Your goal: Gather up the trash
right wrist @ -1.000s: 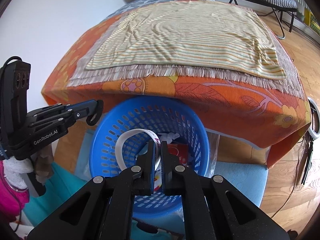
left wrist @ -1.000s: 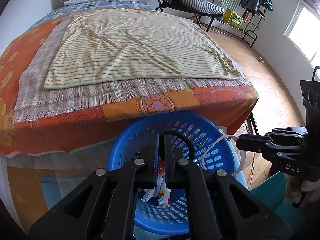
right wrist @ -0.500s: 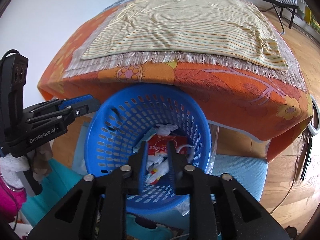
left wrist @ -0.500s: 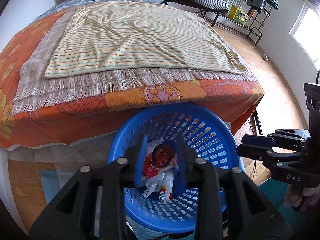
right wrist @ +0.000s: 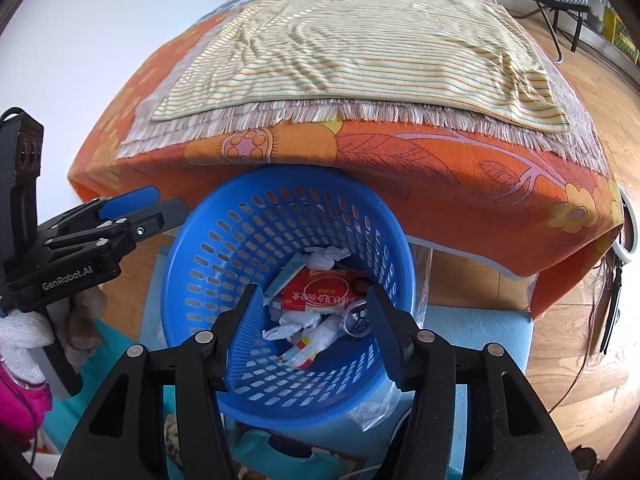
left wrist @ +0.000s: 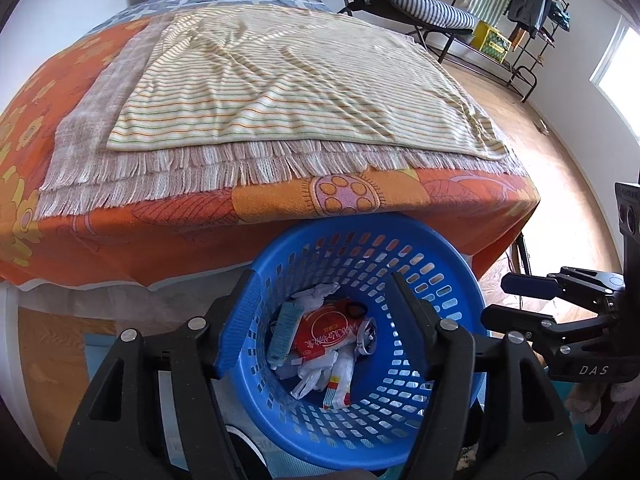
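A blue perforated plastic basket [left wrist: 440,300] [right wrist: 224,248] stands on the floor against the bed's edge. Trash lies in its bottom: a red packet [left wrist: 324,334] [right wrist: 316,294], white crumpled wrappers [left wrist: 316,376] [right wrist: 296,324], a light blue strip [left wrist: 282,332] and a small black ring [right wrist: 361,283]. My left gripper [left wrist: 322,280] is open and empty above the basket; it also shows at the left of the right wrist view [right wrist: 160,210]. My right gripper [right wrist: 316,296] is open and empty above the basket; it shows at the right of the left wrist view [left wrist: 504,298].
The bed has an orange flowered cover [left wrist: 120,224], a fringed beige throw [left wrist: 200,168] and a striped cloth [left wrist: 280,80]. A striped lounge chair [left wrist: 420,8] and a clothes rack [left wrist: 532,4] stand beyond on the wooden floor [left wrist: 560,160]. Light blue mats [right wrist: 480,328] lie around the basket.
Both grippers opened wide from shut. The black ring and the white band they held a second ago have left the jaws; the ring now lies in the basket.
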`<state>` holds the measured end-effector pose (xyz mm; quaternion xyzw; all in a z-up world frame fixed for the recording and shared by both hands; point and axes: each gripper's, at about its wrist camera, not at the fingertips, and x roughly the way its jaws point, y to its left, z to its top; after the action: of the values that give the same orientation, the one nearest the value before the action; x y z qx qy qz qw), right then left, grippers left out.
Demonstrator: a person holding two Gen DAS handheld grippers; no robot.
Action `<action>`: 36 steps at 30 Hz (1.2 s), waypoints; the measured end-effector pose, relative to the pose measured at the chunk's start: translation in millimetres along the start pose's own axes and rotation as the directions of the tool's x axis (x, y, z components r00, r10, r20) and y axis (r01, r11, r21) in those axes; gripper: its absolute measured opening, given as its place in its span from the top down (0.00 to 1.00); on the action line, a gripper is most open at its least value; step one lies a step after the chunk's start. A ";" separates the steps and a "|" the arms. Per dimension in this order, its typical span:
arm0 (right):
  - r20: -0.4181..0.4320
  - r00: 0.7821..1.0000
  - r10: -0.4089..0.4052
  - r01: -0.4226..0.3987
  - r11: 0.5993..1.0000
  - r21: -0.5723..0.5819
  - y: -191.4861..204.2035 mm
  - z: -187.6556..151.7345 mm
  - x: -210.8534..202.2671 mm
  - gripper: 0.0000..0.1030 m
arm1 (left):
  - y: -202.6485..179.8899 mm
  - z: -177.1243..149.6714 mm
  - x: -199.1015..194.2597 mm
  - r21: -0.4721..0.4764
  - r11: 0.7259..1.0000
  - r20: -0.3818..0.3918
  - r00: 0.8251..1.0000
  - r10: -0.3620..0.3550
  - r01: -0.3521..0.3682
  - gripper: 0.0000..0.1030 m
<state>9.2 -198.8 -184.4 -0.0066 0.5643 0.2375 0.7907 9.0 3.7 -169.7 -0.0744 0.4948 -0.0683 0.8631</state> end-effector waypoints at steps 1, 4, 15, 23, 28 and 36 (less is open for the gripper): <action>0.001 1.000 -0.006 0.006 1.000 0.000 -0.3 0.1 0.2 0.45 | 0.5 0.5 0.0 -0.004 1.000 0.001 1.000 0.006 -0.006 0.32; 0.015 1.000 -0.014 0.014 1.000 0.005 -2.0 0.3 0.3 0.35 | 1.1 1.2 -1.6 -0.010 1.000 0.014 1.000 0.011 -0.011 0.28; 0.044 0.998 -0.036 0.035 0.999 0.022 -5.5 6.2 -2.2 0.34 | -4.2 5.2 -9.3 0.014 0.999 0.056 0.997 0.050 -0.051 0.27; 0.105 0.992 -0.067 0.066 0.998 0.013 -2.7 16.9 -15.6 0.34 | -3.2 16.0 -24.2 0.004 0.998 0.114 0.991 0.064 -0.065 0.24; 0.158 0.984 -0.079 0.077 0.997 0.020 -2.6 29.6 -27.6 0.34 | -5.5 28.0 -35.8 0.006 0.997 0.161 0.984 0.072 -0.074 0.19; 0.249 0.965 -0.085 0.084 0.996 0.015 -1.8 55.1 -48.2 0.34 | -4.6 53.3 -52.5 -0.012 0.998 0.212 0.975 0.065 -0.064 0.15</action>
<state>46.8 -202.8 -121.7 0.0011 0.4604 0.2013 0.8646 28.5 12.6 -97.9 -0.0676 0.4024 -0.0307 0.9125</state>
